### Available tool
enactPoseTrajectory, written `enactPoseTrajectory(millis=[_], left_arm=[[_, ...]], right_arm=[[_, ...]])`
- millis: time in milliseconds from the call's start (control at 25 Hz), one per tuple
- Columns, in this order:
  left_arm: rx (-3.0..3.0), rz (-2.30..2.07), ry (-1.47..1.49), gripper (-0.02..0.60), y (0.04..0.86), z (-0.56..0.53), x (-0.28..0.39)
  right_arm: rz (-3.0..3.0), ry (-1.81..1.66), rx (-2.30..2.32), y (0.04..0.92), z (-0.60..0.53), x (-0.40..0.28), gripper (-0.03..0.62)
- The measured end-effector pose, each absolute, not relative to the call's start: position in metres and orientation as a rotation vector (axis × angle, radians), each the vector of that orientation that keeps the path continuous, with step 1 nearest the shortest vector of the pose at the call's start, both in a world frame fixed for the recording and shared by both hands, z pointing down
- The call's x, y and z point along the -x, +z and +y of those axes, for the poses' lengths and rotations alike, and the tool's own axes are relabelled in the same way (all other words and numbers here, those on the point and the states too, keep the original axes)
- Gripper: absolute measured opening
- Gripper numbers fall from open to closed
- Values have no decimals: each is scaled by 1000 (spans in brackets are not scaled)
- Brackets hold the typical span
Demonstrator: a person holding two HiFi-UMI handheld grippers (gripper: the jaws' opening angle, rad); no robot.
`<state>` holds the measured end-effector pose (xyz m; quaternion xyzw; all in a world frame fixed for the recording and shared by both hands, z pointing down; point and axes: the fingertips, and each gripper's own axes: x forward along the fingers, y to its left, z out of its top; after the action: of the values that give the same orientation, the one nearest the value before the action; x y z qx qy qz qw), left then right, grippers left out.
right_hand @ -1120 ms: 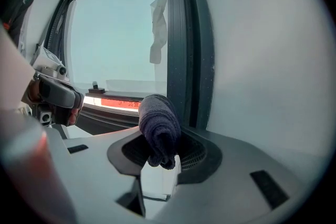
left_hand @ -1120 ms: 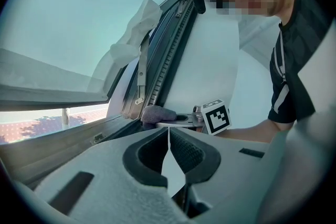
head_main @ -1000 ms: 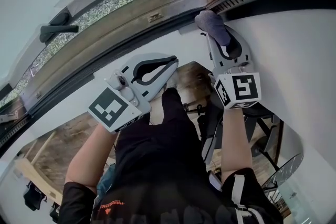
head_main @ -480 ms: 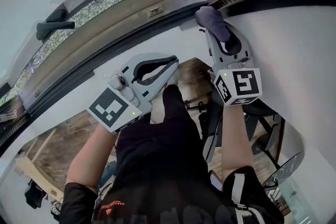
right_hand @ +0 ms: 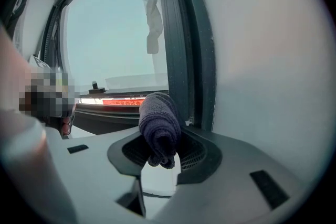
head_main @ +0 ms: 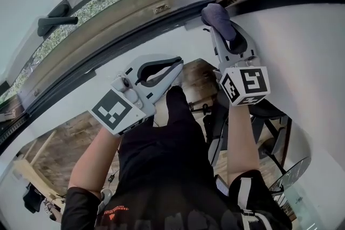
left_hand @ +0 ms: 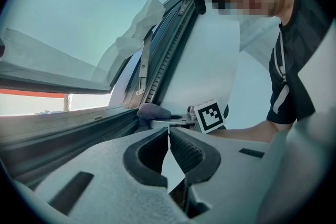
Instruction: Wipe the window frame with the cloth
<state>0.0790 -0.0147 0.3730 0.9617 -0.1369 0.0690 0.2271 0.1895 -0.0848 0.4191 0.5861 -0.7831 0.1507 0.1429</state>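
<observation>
At the frame's [head_main: 135, 19] right corner, in the head view: cloth [head_main: 216, 19], rolled, pinched by the right gripper [head_main: 218, 29], long axis in line with the jaws, free end pointing up at the dark track. Lower left, off the frame: left gripper [head_main: 177, 66], jaws pressed together at the tips, empty. Only in the head view: handle [head_main: 54, 22]. Only in the right gripper view: cloth's near end drooping between the pads [right_hand: 197, 152].
</observation>
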Motion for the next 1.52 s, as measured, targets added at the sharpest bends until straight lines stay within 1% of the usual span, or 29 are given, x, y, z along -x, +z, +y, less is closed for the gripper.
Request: enactPoseTrajectory(millis=[200, 600, 840, 1000, 1160, 1320, 1520], left_arm=[[-2695, -391, 156, 28, 371, -16, -74], [-2665, -406, 177, 28, 375, -12, -64], [-2685, -423, 166, 28, 372, -11, -56], [-2675, -429, 253, 28, 381, -5, -44], [-2663, -460, 182, 28, 372, -5, -39], [-2678, -469, 176, 28, 372, -1, -30], [-2660, -488, 235, 28, 376, 4, -18]], right_arm=[[-2264, 456, -1675, 421, -85, -185, 117], [-2285, 484, -1657, 425, -85, -174, 117], [-2300, 484, -1629, 426, -82, -160, 117], [-2310, 487, -1610, 427, -79, -149, 117], [-2317, 490, -1592, 427, -77, -138, 117], [-2326, 489, -1573, 427, -75, -127, 117], [-2334, 489, -1550, 427, -72, -114, 117]])
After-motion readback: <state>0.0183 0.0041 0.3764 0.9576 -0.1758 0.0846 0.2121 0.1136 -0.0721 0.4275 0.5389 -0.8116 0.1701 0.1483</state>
